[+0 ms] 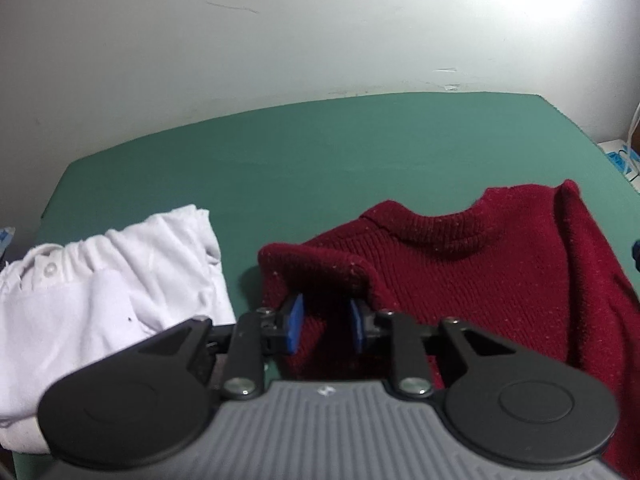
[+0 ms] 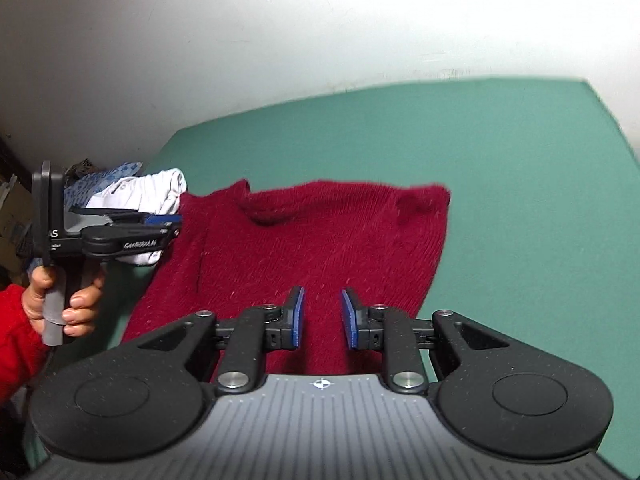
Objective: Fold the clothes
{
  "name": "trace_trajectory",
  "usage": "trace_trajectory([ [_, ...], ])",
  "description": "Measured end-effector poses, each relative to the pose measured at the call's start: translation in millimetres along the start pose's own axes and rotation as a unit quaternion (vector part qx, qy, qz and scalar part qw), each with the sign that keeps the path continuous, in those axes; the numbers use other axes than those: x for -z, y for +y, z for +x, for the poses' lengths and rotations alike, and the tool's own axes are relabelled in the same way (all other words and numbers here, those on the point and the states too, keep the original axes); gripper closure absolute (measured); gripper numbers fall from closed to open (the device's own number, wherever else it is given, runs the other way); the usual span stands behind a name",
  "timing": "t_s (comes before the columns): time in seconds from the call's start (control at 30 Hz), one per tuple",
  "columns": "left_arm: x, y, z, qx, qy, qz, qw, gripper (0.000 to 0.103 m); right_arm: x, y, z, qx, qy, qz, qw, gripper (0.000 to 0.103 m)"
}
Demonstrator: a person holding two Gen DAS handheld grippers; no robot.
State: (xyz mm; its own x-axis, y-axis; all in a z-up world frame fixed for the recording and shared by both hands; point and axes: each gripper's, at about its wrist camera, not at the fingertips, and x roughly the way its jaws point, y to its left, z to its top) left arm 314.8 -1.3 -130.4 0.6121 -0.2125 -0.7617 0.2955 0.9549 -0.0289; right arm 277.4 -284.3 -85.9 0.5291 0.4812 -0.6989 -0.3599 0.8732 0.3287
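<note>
A dark red knit sweater (image 1: 460,280) lies on the green table (image 1: 280,152), collar toward the far wall and both sides folded inward. My left gripper (image 1: 326,302) is open at the sweater's left folded edge, and a raised fold of knit drapes over its blue fingertips. From the right wrist view, this left gripper (image 2: 168,226) reaches the sweater (image 2: 320,240) from the left, held by a hand (image 2: 76,300). My right gripper (image 2: 322,292) hovers open over the sweater's near middle with nothing between its pads.
A crumpled white garment (image 1: 112,280) lies just left of the sweater, also seen as the white garment (image 2: 144,192) behind the left gripper. Blue patterned cloth (image 2: 116,172) sits beyond it. A red sleeve (image 2: 16,332) is at far left. Bare green table (image 2: 520,200) extends right and far.
</note>
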Motion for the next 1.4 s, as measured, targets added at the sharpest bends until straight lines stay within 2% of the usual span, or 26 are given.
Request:
trace_trajectory([
  [0.07,-1,5,-18,0.023,-0.025,-0.006,0.9994,0.08,-3,3,-2,-0.007,-0.015,-0.016,1.0,0.08],
  [0.13,-4,9,-26,0.056,-0.03,-0.018,0.9978,0.076,-5,3,2,-0.01,-0.02,-0.027,0.999,0.08],
  [0.2,-6,6,-20,0.063,-0.021,-0.023,0.9975,0.073,-6,2,9,-0.007,-0.022,-0.034,0.999,0.08],
  [0.3,-2,4,9,0.047,0.005,-0.028,0.9985,0.073,-4,-2,24,0.014,-0.013,-0.038,0.999,0.08],
  [0.33,0,6,18,0.046,0.009,-0.035,0.9983,0.066,-3,-3,29,0.022,-0.01,-0.039,0.999,0.08],
  [0.43,-3,8,8,0.042,0.006,-0.017,0.9989,0.064,0,-7,45,0.047,0.0,-0.042,0.998,0.082],
  [0.6,-7,11,-9,0.037,0.001,0.013,0.9992,0.063,0,-9,37,0.037,-0.02,-0.045,0.998,0.083],
  [0.63,-8,11,-12,0.036,0.0,0.019,0.9992,0.056,-1,-10,33,0.036,-0.026,-0.049,0.998,0.082],
  [0.67,-9,12,-15,0.035,-0.001,0.025,0.9991,0.043,-2,-11,28,0.036,-0.035,-0.055,0.997,0.081],
  [0.73,-10,16,-25,0.037,-0.009,0.033,0.9987,0.031,-4,-14,19,0.036,-0.052,-0.066,0.996,0.073],
  [0.77,-11,19,-23,0.036,-0.009,0.03,0.9988,0.031,-5,-15,14,0.037,-0.06,-0.072,0.995,0.064],
  [0.8,-12,22,-22,0.035,-0.009,0.027,0.999,0.031,-5,-18,12,0.044,-0.066,-0.075,0.994,0.061],
  [0.87,-14,28,-20,0.034,-0.009,0.019,0.9992,0.032,-4,-32,15,0.058,-0.063,-0.057,0.995,0.061],
  [0.97,-13,40,-4,0.07,0.006,-0.03,0.9971,0.034,-4,-59,20,0.042,-0.06,0.014,0.997,0.061],
  [1.03,-12,47,7,0.095,0.013,-0.063,0.9934,0.034,-5,-71,24,0.031,-0.056,0.035,0.997,0.059],
  [1.1,-10,53,17,0.12,0.019,-0.096,0.988,0.034,-8,-80,28,0.02,-0.052,0.048,0.997,0.053],
  [1.2,-9,58,20,0.131,0.016,-0.108,0.9854,0.028,-10,-82,35,0.033,-0.046,0.032,0.998,0.051],
  [1.3,-9,62,24,0.14,0.016,-0.115,0.9834,0.027,-11,-85,42,0.006,-0.037,0.03,0.999,0.051],
  [1.4,-9,68,9,0.14,0.002,-0.113,0.9837,0.026,-12,-84,45,-0.002,-0.039,0.03,0.999,0.05],
])
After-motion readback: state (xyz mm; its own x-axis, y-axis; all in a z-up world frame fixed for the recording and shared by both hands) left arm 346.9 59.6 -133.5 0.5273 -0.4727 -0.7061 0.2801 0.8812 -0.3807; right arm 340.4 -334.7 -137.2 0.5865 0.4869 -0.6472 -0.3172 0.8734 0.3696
